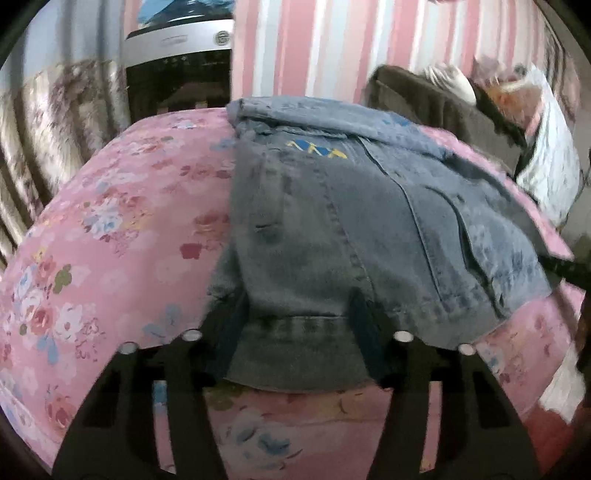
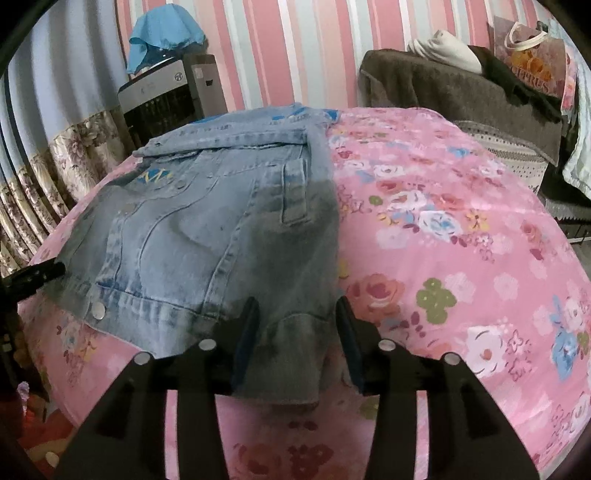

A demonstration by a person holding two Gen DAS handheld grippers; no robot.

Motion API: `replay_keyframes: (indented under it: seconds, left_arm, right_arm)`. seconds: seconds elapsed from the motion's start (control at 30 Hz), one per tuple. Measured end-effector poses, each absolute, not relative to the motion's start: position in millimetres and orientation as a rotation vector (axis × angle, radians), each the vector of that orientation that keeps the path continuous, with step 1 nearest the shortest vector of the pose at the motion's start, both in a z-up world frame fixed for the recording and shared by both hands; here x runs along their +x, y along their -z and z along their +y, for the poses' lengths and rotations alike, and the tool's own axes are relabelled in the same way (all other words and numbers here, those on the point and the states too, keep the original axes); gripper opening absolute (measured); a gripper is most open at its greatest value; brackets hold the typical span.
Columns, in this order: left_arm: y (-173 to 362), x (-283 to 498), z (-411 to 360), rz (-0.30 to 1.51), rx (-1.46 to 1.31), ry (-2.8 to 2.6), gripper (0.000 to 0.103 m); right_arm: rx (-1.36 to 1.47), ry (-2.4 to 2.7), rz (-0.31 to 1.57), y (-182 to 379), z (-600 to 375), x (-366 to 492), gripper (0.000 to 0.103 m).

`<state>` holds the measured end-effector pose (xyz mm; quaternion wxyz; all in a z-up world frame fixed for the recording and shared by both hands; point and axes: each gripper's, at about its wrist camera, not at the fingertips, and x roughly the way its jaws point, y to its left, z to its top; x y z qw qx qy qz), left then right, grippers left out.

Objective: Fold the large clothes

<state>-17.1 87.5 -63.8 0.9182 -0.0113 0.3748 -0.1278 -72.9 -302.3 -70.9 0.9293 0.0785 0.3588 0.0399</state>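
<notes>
A light-blue denim jacket [image 1: 332,221] [image 2: 207,229] lies folded on the pink floral bed cover [image 1: 122,229] [image 2: 443,240], with its collar at the far end and a yellow-and-blue emblem near the chest. My left gripper [image 1: 295,317] is open over the near hem at the jacket's left corner, and the denim lies flat between its blue-padded fingers [image 1: 229,321]. My right gripper [image 2: 297,321] is open in the same way over the near right corner of the hem, with cloth between its fingers [image 2: 347,325] but not pinched. A dark gripper tip [image 2: 33,277] pokes in at the left edge of the right wrist view.
Behind the bed stands a silver and black appliance [image 2: 159,103] with a blue cloth [image 2: 166,33] draped on top. A brown blanket [image 2: 443,85], a cream garment and a printed shopping bag [image 2: 532,55] are piled at the back right. Flowered curtains [image 2: 44,177] hang on the left.
</notes>
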Motion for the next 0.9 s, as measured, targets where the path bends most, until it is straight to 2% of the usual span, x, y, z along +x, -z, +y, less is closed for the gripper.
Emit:
replay_keyframes:
  seconds: [0.07,0.23,0.33,0.37,0.43,0.47,0.5,0.63,0.9]
  left_arm:
    - [62,-16,98,0.772,-0.074,0.276,0.053]
    - [69,-18,90,0.790,-0.060,0.300,0.060]
    - [70,-22,81,0.793,-0.033,0.295,0.060]
    - [70,-22,78,0.793,-0.008,0.294,0.056]
    - [69,-21,79,0.796,0.010,0.279,0.033]
    - [68,-18,84,0.800,-0.005,0.280,0.020]
    - [67,-16,90,0.811,-0.044,0.313,0.013]
    - [61,-9,93,0.817,-0.084,0.360,0.008]
    - [19,9,92,0.711,-0.098,0.388,0.008]
  right_arm:
    - [0.164,-0.070,0.736,72,-304,-72,0.054]
    - [0.177,-0.073,0.740,76,-305,-70,0.056]
    - [0.171,-0.079,0.735,76,-303,-71,0.052]
    - [0.181,-0.111,0.738,76,-303,-70,0.037]
    - [0.174,-0.118,0.732,73,-304,-69,0.027]
    - [0.170,-0.128,0.724,71,-303,-69,0.018]
    - [0.177,-0.143,0.713,66,-304,-69,0.014]
    - [0.144,-0.159,0.672,50,-298,-66,0.011]
    - [0.142,-0.178,0.569,6,-294,-46,0.011]
